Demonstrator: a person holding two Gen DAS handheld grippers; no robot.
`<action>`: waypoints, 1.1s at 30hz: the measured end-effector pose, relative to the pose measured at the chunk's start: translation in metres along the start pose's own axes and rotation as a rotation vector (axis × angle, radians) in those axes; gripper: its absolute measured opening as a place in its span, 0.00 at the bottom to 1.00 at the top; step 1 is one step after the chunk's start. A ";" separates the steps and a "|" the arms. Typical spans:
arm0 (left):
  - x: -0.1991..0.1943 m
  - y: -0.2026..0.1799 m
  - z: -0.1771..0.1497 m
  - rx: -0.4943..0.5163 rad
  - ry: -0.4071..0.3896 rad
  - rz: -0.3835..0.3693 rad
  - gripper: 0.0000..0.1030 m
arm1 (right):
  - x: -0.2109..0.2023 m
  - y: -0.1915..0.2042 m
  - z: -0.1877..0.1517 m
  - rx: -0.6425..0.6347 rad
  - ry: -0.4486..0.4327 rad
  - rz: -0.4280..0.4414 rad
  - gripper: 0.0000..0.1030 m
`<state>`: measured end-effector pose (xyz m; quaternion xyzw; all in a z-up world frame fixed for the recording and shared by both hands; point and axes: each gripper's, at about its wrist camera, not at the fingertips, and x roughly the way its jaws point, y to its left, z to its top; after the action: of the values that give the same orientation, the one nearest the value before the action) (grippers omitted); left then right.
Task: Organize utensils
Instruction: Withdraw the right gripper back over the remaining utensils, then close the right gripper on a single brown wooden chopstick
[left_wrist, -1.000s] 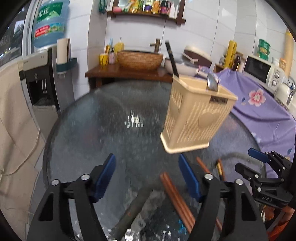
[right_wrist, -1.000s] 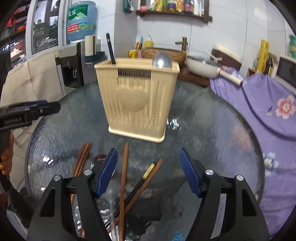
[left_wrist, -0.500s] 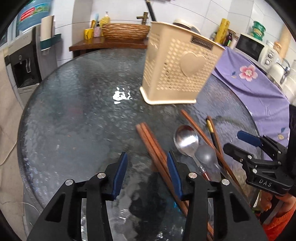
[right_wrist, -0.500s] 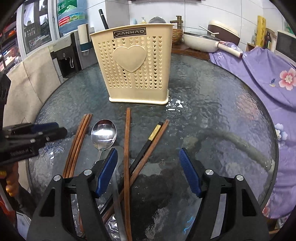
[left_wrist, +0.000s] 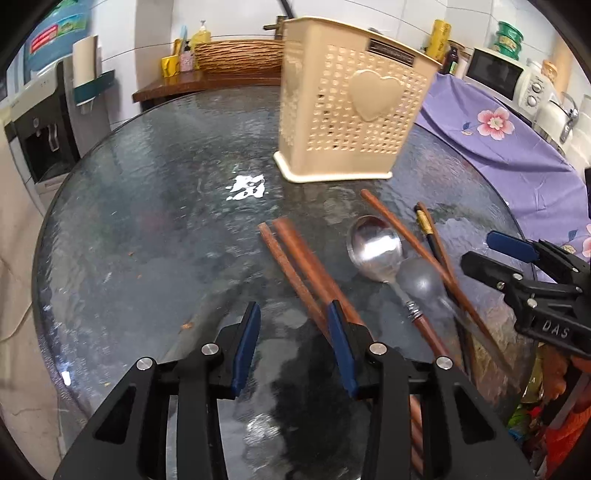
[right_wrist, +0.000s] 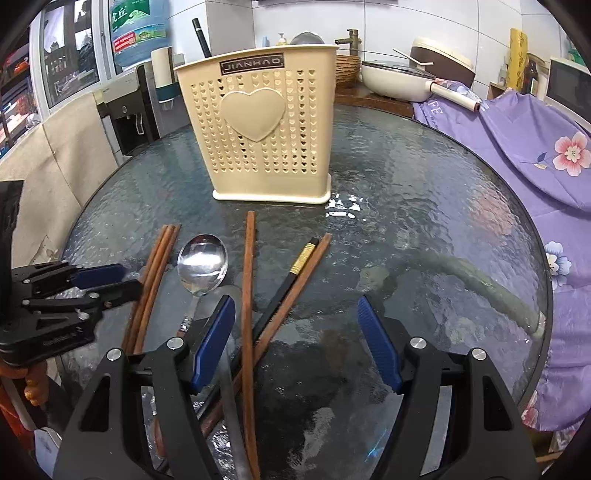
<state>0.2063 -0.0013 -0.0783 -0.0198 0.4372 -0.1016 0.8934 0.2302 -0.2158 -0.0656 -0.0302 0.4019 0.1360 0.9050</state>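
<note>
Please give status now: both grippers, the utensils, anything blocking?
Left gripper empty, jaws just narrowed beside paired brown wooden chopsticks. Right gripper open above loose chopsticks. Steel spoon on glass table. Beige perforated holder unobstructed.

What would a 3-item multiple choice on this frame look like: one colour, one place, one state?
1. The utensil holder is:
A. beige
B. green
C. black

2. The shiny spoon lies:
A. inside the holder
B. on the glass table, beside the chopstick pair
C. on the purple cloth

3. The right gripper is:
A. shut on the spoon
B. shut on the holder
C. open, gripping nothing

Key:
1 A, its perforated walls and heart badge are beige.
2 B, its bowl rests on the glass just right of the two brown sticks in the right wrist view.
3 C, its blue pads stand wide apart and press on nothing.
</note>
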 end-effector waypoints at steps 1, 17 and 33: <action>-0.001 0.003 0.000 -0.012 0.002 0.003 0.37 | 0.000 0.000 0.000 0.005 0.002 0.003 0.67; 0.009 0.006 0.023 -0.055 0.002 0.006 0.35 | 0.036 0.024 0.039 -0.072 0.058 0.074 0.41; 0.023 0.006 0.034 -0.040 0.035 0.031 0.26 | 0.080 0.043 0.058 -0.108 0.163 0.052 0.23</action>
<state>0.2476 -0.0019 -0.0762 -0.0290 0.4550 -0.0795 0.8865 0.3113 -0.1472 -0.0825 -0.0794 0.4667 0.1781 0.8627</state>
